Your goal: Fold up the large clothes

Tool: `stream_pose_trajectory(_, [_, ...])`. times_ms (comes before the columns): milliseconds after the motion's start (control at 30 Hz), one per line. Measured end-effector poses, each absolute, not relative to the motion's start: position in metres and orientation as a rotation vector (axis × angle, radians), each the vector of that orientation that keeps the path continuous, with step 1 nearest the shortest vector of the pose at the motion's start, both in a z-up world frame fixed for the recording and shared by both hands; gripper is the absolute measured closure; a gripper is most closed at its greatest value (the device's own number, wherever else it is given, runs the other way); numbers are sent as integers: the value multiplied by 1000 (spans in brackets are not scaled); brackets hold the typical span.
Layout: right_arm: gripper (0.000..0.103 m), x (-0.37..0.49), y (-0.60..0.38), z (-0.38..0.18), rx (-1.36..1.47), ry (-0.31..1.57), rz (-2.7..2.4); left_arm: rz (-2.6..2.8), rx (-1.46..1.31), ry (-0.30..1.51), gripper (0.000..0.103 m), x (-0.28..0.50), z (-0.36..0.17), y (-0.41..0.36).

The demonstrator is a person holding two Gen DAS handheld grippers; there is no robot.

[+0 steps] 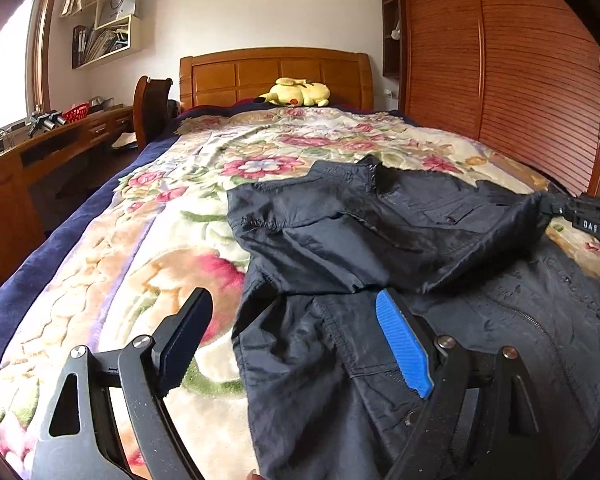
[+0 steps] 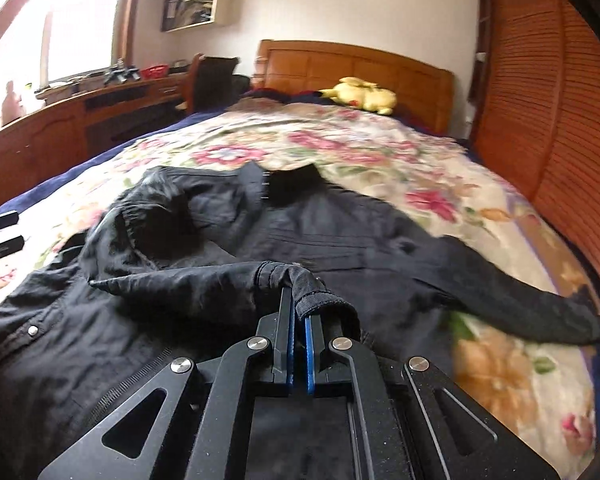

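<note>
A dark jacket [image 2: 340, 240] lies spread on a flower-patterned bedspread [image 2: 400, 148] while the right gripper [image 2: 298, 312] pinches the cuff of one sleeve [image 2: 204, 280].

In the right wrist view the jacket fills the middle of the bed, collar toward the headboard [image 2: 356, 64] at 12 o'clock, and the clamped sleeve drapes from the jaws toward 9 o'clock across the jacket's front. The other sleeve trails loose toward 4 o'clock. The left gripper [image 1: 296, 340] hangs over the jacket's edge with its jaws wide apart and nothing between them. This looks like the sleeve-folding step: the held sleeve is being laid over the body. Next, the cuff probably needs setting flat on the chest and releasing, then the same for the 4 o'clock sleeve. A yellow plush toy [image 1: 296, 92] sits by the headboard.
</note>
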State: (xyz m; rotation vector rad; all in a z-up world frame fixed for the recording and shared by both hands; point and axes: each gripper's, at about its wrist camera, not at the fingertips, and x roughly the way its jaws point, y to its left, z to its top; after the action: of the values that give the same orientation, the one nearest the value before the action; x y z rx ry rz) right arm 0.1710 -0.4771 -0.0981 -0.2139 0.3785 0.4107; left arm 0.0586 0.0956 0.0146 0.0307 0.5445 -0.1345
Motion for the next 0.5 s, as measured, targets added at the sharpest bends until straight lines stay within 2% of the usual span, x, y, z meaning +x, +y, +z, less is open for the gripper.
stream_pose_trajectory(500, [99,161,-484,-108,-212,442,332,-200,44,547,18,59,23,63])
